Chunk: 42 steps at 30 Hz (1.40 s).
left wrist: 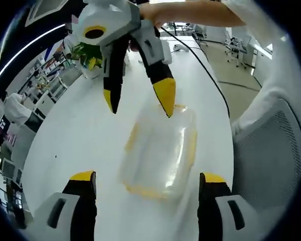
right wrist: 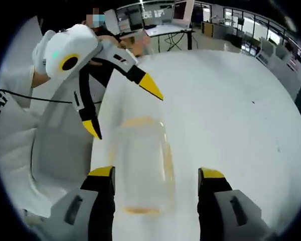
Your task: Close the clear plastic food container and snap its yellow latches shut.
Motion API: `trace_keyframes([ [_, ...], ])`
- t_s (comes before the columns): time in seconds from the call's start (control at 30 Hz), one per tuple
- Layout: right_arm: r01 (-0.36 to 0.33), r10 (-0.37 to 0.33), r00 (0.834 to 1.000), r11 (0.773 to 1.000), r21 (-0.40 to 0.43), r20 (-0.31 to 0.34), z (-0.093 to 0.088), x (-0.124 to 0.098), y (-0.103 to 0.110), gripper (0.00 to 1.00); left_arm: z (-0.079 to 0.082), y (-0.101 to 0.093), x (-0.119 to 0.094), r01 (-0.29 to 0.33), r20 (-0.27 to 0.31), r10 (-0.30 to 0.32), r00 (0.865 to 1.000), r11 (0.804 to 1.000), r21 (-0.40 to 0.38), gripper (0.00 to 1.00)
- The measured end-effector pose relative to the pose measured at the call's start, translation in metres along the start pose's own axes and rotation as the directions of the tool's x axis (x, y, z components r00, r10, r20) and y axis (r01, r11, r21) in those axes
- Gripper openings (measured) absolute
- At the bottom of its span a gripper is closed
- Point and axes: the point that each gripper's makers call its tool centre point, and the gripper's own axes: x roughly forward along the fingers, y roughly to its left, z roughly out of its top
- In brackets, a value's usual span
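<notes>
A clear plastic food container [left wrist: 163,150] with yellow latches along its edges lies on the white table [left wrist: 80,125], lid on. My left gripper [left wrist: 148,178] is open, its yellow-tipped jaws on either side of the container's near end. From the far side the right gripper [left wrist: 139,100] comes in open, one fingertip near the container's far edge. In the right gripper view the container [right wrist: 143,163] lies between the jaws of my right gripper [right wrist: 156,174], which is open. The left gripper [right wrist: 123,108] hangs open above the container's far end.
A potted plant [left wrist: 88,55] stands at the far end of the table. A black cable [left wrist: 200,65] runs along the table's right side. A person's arm [left wrist: 190,12] holds the right gripper. A mesh chair back [left wrist: 271,150] is at the right. Desks and monitors [right wrist: 163,15] stand beyond.
</notes>
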Motion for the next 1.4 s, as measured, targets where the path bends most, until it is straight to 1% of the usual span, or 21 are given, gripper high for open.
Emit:
trace_keyframes([
  [0.07, 0.007, -0.007, 1.0, 1.0, -0.004, 0.01, -0.001, -0.002, 0.002, 0.7, -0.004, 0.003, 0.001, 0.019, -0.02, -0.018, 1.0, 0.999, 0.03, 0.8],
  [0.13, 0.016, -0.016, 1.0, 1.0, -0.002, 0.023, -0.001, -0.005, 0.004, 0.73, -0.007, 0.006, 0.003, 0.029, -0.047, -0.027, 0.999, 0.999, 0.038, 0.82],
  [0.27, 0.042, -0.042, 0.999, 0.999, -0.023, 0.013, -0.007, -0.007, 0.006, 0.73, -0.008, 0.006, 0.006, 0.064, -0.066, -0.061, 0.996, 0.997, 0.049, 0.84],
  [0.33, 0.042, -0.042, 0.999, 0.999, -0.032, 0.005, -0.012, -0.006, 0.01, 0.74, -0.007, 0.004, 0.008, 0.091, -0.077, -0.085, 0.993, 0.994, 0.065, 0.84],
  [0.37, 0.037, -0.037, 0.999, 0.999, -0.031, 0.001, -0.015, -0.005, 0.012, 0.76, -0.007, 0.0, 0.011, 0.123, -0.08, -0.117, 0.99, 0.99, 0.072, 0.84],
  [0.47, 0.049, -0.05, 0.998, 0.998, -0.033, -0.024, -0.025, -0.001, 0.014, 0.77, -0.008, -0.003, 0.016, 0.155, -0.097, -0.148, 0.984, 0.985, 0.073, 0.88],
  [0.57, 0.056, -0.059, 0.997, 0.997, -0.044, -0.05, -0.034, 0.002, 0.018, 0.78, -0.013, 0.0, 0.02, 0.173, -0.151, -0.154, 0.976, 0.978, 0.121, 0.86],
  [0.7, 0.061, -0.066, 0.994, 0.996, -0.058, -0.084, -0.044, 0.006, 0.021, 0.79, -0.011, -0.001, 0.025, 0.191, -0.158, -0.171, 0.972, 0.974, 0.121, 0.86],
  [0.77, 0.064, -0.07, 0.993, 0.996, -0.066, -0.097, -0.049, 0.008, 0.021, 0.79, -0.009, -0.006, 0.029, 0.209, -0.153, -0.189, 0.97, 0.97, 0.125, 0.84],
  [0.9, 0.052, -0.06, 0.99, 0.997, -0.063, -0.125, -0.059, 0.016, 0.024, 0.81, -0.015, -0.017, 0.041, 0.242, -0.192, -0.208, 0.959, 0.955, 0.172, 0.83],
  [0.97, 0.044, -0.052, 0.989, 0.997, -0.066, -0.138, -0.062, 0.02, 0.027, 0.81, -0.017, -0.019, 0.044, 0.247, -0.2, -0.21, 0.957, 0.952, 0.179, 0.83],
  [1.03, 0.041, -0.051, 0.987, 0.997, -0.069, -0.149, -0.065, 0.023, 0.027, 0.81, -0.019, -0.017, 0.046, 0.244, -0.207, -0.203, 0.957, 0.95, 0.193, 0.82],
  [1.1, 0.039, -0.05, 0.986, 0.997, -0.072, -0.157, -0.067, 0.024, 0.028, 0.8, -0.02, -0.015, 0.046, 0.247, -0.21, -0.201, 0.957, 0.944, 0.22, 0.8],
  [1.17, 0.038, -0.049, 0.985, 0.997, -0.072, -0.163, -0.069, 0.026, 0.027, 0.8, -0.019, -0.015, 0.045, 0.249, -0.207, -0.205, 0.957, 0.943, 0.219, 0.75],
  [1.23, 0.037, -0.049, 0.985, 0.997, -0.074, -0.166, -0.068, 0.026, 0.027, 0.79, -0.018, -0.015, 0.045, 0.248, -0.201, -0.205, 0.958, 0.943, 0.223, 0.74],
  [1.27, 0.037, -0.049, 0.985, 0.997, -0.075, -0.166, -0.068, 0.027, 0.026, 0.77, -0.018, -0.015, 0.045, 0.25, -0.2, -0.207, 0.958, 0.941, 0.227, 0.72],
  [1.3, 0.038, -0.052, 0.985, 0.996, -0.082, -0.164, -0.068, 0.027, 0.026, 0.72, -0.019, -0.019, 0.043, 0.269, -0.199, -0.225, 0.954, 0.934, 0.235, 0.69],
  [1.33, 0.041, -0.057, 0.985, 0.994, -0.097, -0.164, -0.067, 0.027, 0.025, 0.68, -0.02, -0.018, 0.044, 0.261, -0.191, -0.218, 0.957, 0.935, 0.239, 0.69],
  [1.37, 0.064, -0.081, 0.986, 0.991, -0.114, -0.143, -0.065, 0.029, 0.022, 0.68, -0.02, -0.016, 0.043, 0.26, -0.191, -0.218, 0.957, 0.936, 0.238, 0.69],
  [1.4, 0.045, -0.061, 0.987, 0.993, -0.112, -0.149, -0.066, 0.029, 0.025, 0.67, -0.021, -0.015, 0.043, 0.26, -0.192, -0.217, 0.957, 0.936, 0.237, 0.69],
])
